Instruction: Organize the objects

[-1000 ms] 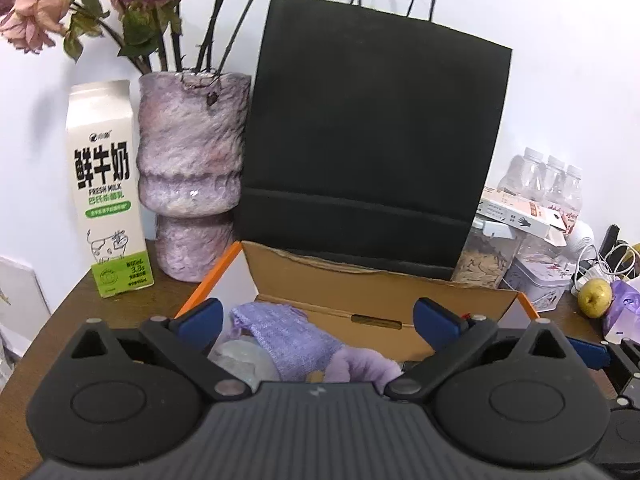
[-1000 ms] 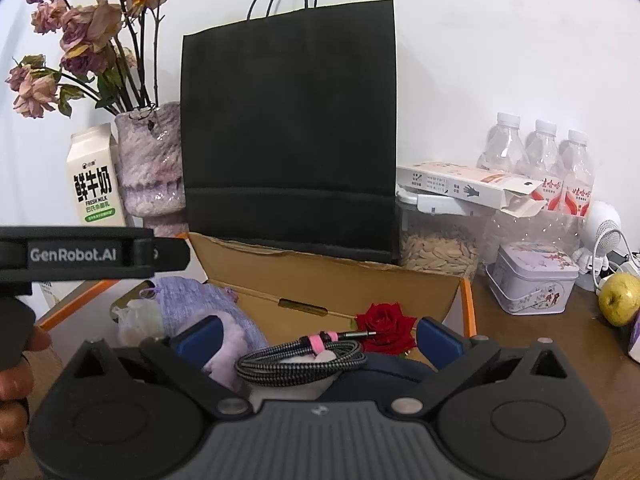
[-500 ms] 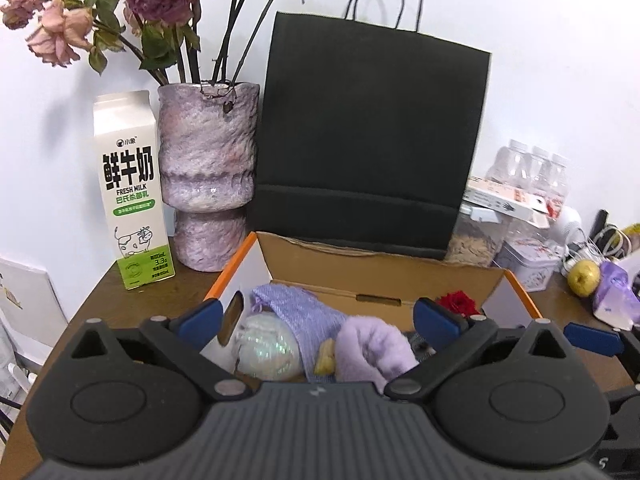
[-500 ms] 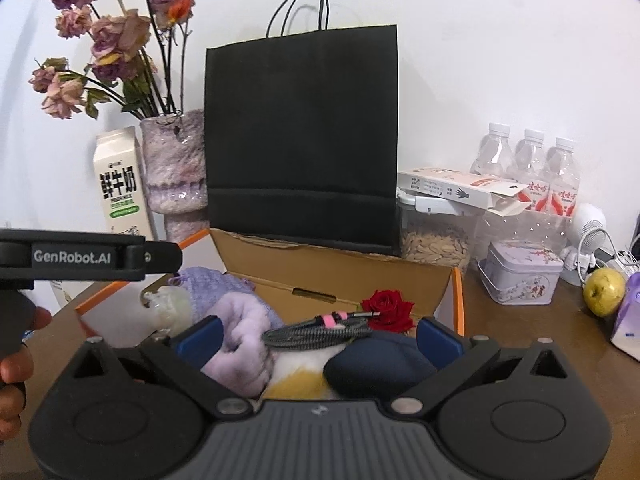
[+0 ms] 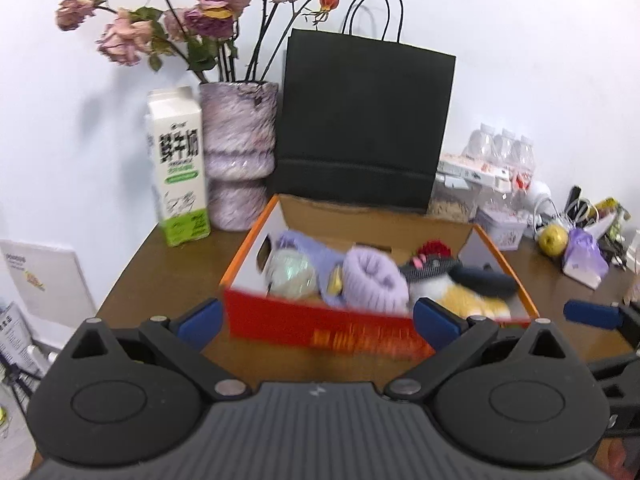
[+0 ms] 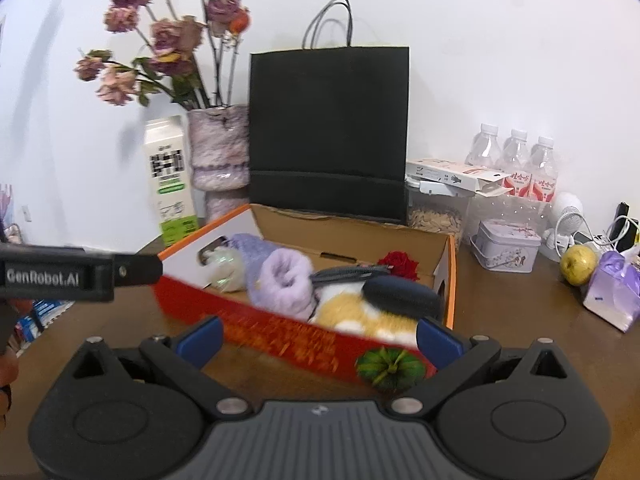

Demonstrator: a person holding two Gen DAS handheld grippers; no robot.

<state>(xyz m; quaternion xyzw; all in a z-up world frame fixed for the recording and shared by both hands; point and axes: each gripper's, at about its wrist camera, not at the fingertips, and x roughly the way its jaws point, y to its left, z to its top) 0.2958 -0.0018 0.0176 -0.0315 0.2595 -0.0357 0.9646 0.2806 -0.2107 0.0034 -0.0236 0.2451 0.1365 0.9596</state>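
An open red and orange cardboard box [image 5: 320, 326] [image 6: 280, 332] stands on the brown table. It holds a purple knitted cloth [image 5: 374, 280] [image 6: 284, 280], a pale shiny ball [image 5: 290, 276], a coiled cable [image 5: 426, 268], a red rose [image 6: 400, 264], a dark blue pouch [image 6: 400, 300] and a yellow and white plush [image 6: 356, 312]. My left gripper [image 5: 318, 320] is open and empty, in front of the box. My right gripper [image 6: 318, 338] is open and empty, also in front of the box. The left gripper's body [image 6: 80, 274] shows at the left of the right wrist view.
Behind the box stand a black paper bag [image 5: 360, 128], a purple vase of dried roses [image 5: 240, 160] and a milk carton [image 5: 178, 168]. At the right are water bottles [image 6: 516, 160], a seed jar [image 6: 436, 212], a tin [image 6: 506, 250], a pear [image 6: 578, 266] and a purple pack [image 6: 612, 296].
Both grippers have pulled back and up from over the box; its whole red front wall now shows. Both stay open and empty.
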